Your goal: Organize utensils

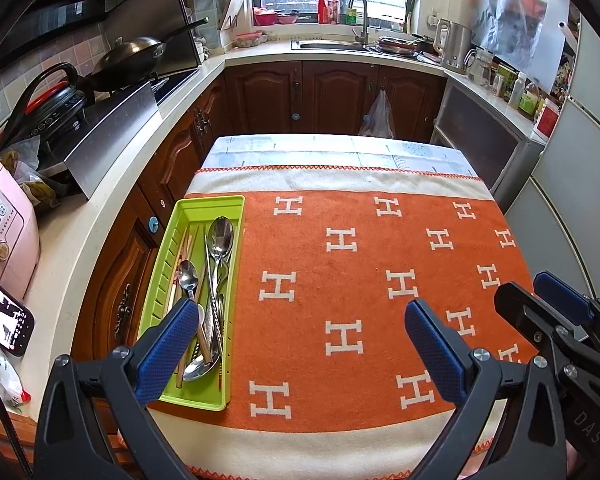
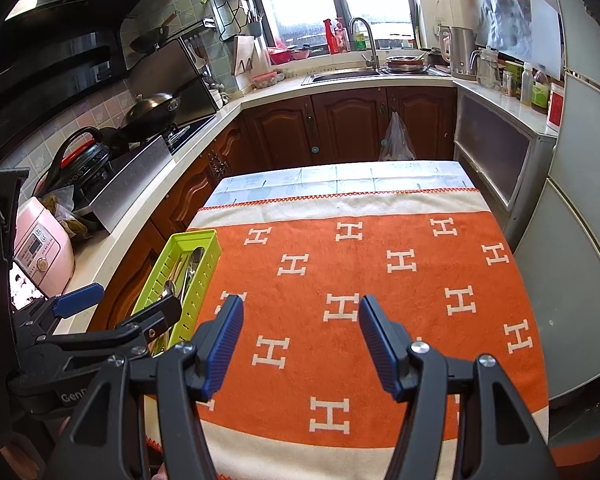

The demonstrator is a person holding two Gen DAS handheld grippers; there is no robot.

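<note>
Lying lengthwise in green tray (image 1: 236, 216), spoons (image 1: 219, 240) point bowl-ends away; left gripper (image 1: 300, 320), right gripper (image 2: 300, 316) both spread, empty.

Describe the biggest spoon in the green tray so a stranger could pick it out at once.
Start at the orange blanket with white H marks, then go to the lime-green tray on its left edge. Among the chopsticks and smaller spoons, the large steel spoon has its wide, shiny bowl nearest the tray's far end.
</note>
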